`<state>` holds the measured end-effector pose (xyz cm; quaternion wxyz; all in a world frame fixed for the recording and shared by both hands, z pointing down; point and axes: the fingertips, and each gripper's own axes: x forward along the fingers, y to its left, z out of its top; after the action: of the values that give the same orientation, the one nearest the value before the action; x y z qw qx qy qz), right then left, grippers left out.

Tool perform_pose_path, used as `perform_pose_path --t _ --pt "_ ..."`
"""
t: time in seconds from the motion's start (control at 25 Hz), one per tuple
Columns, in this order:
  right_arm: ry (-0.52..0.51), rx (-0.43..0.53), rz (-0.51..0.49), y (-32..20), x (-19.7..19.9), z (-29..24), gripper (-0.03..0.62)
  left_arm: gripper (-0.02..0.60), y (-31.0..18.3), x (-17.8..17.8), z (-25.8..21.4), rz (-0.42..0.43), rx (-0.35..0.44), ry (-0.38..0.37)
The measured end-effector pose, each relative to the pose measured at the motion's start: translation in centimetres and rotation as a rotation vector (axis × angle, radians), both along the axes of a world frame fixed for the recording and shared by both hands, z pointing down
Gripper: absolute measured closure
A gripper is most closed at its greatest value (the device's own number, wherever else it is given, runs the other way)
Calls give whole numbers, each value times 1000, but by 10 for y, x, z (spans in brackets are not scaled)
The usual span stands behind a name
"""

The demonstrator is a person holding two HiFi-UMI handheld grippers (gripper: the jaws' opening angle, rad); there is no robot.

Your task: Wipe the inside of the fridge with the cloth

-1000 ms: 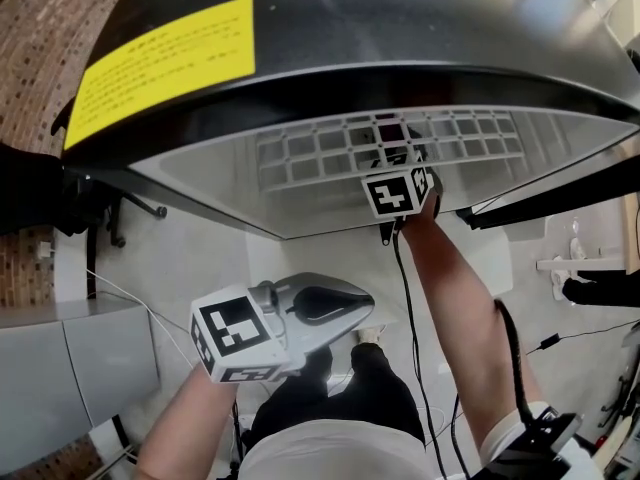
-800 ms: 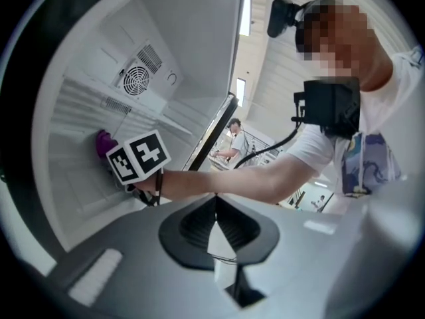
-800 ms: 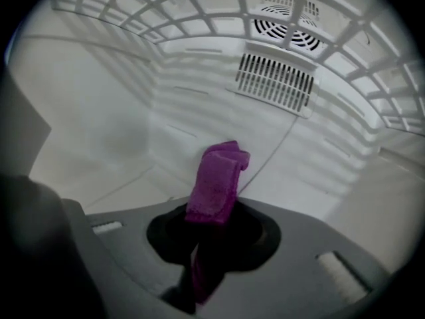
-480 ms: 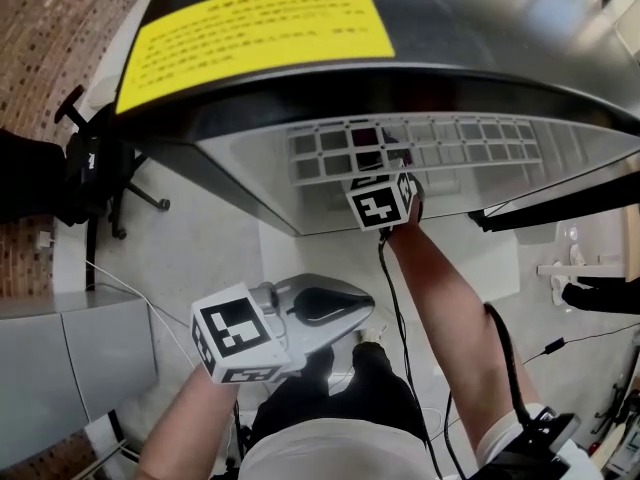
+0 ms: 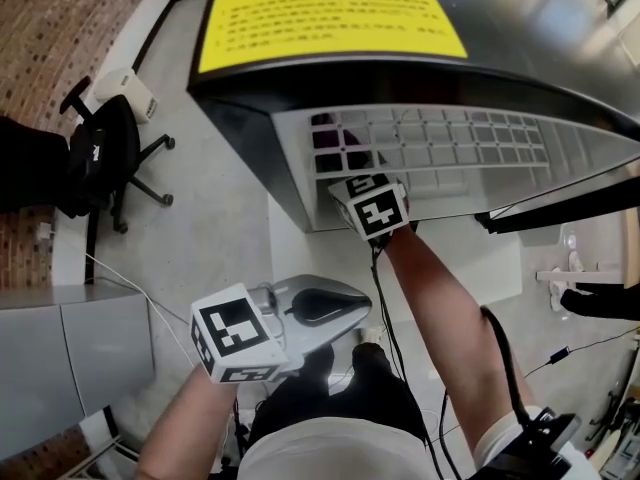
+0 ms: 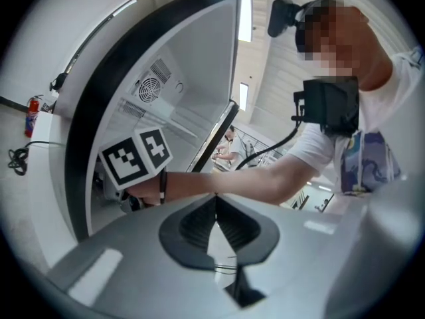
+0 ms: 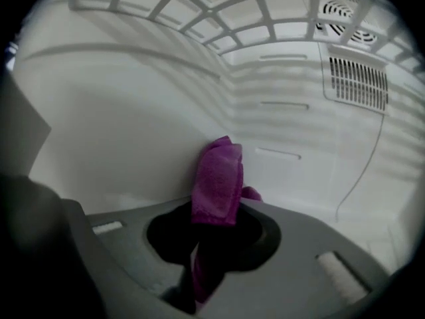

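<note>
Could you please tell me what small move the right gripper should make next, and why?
Probably press the cloth onto the white inner wall and sweep along it: the right gripper is shut on the cloth inside the fridge, its tip facing that wall.

your right gripper [image 7: 216,208] is grey, and its marker cube [image 5: 376,209] carries black-and-white squares. the cloth [image 7: 216,181] is bright magenta. your left gripper [image 5: 362,306] is the same grey with dark jaw pads. the fridge [image 5: 240,128] is black outside and white inside, with a white grid shelf [image 5: 450,138] and a yellow label [image 5: 330,23] printed in dark text. the brick wall [image 5: 50,28] is reddish brown, the office chair [image 5: 100,158] black.
</note>
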<state>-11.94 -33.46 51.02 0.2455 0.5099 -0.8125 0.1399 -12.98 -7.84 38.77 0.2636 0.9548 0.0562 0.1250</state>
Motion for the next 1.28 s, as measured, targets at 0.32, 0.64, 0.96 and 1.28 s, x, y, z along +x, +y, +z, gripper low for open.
perform_pose_path --t 0.32,0.64,0.96,1.28 --pt "-39 78 -11 15 10 -23 534 575 9 4 -1 8 8 1" --pt "59 138 166 33 106 -42 534 575 22 24 -2 44 11 1" --pt "248 167 425 52 222 -56 534 575 33 56 -3 83 15 -2" --pt "299 53 456 63 235 -24 534 575 38 73 -3 90 13 -4"
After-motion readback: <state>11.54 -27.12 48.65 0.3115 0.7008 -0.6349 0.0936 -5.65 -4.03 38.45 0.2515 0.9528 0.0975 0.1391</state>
